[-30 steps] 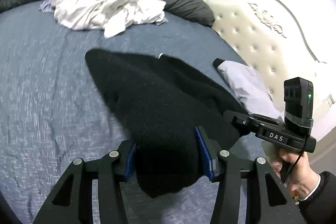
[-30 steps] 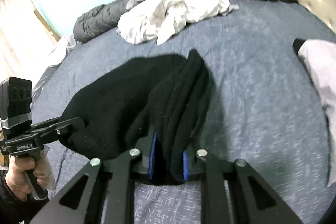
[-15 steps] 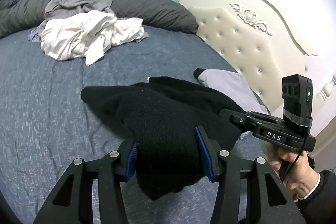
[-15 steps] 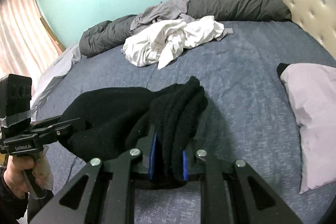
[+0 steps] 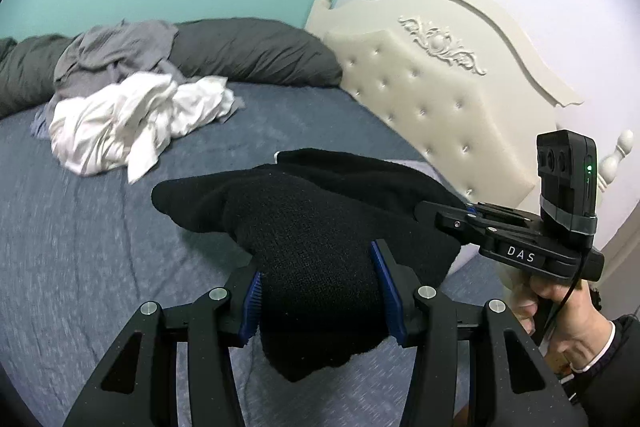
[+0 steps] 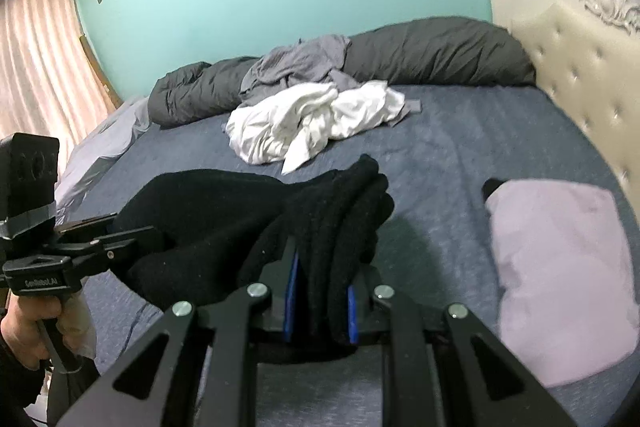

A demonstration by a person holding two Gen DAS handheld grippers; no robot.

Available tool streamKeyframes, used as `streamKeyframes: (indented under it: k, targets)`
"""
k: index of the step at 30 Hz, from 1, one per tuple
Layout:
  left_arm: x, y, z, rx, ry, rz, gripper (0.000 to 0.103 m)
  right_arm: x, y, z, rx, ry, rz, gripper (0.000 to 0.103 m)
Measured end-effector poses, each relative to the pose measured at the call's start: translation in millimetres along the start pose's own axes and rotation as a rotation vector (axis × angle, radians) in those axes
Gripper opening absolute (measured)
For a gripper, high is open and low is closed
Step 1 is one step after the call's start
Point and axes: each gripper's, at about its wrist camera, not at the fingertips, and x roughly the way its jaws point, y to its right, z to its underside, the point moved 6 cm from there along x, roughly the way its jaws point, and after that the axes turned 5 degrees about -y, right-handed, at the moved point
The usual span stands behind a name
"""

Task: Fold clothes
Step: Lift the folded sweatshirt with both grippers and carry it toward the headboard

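L claw [image 5: 322, 291] is clamped on a thick bunch of the black knit garment [image 5: 320, 227], pads set wide w/ fabric filling the gap; R claw [image 6: 320, 301] is clamped narrow on another bunched edge of it. The garment hangs between both claws, off the blue-grey bed [image 6: 460, 147]. Ahead of the claws, well apart, sits a white clothes pile [image 6: 312, 123] w/ a grey garment [image 6: 304, 63] behind it; a folded lilac piece [image 6: 560, 267] lies to the R of the R claw.
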Motion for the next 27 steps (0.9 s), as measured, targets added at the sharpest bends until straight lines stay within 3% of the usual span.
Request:
streamKeyframes:
  k: [10, 27]
  targets:
    - [23.6, 61.2, -45.1, 0.076, 0.031, 0.033, 0.053, -48.0, 52.1, -24.9, -0.008, 0.053, 0.071, 0.018]
    - [133.0, 160.7, -90.5, 0.137, 0.028, 0.133, 0.053, -92.6, 191.1, -30.4, 0.020, 0.094, 0.198, 0.018]
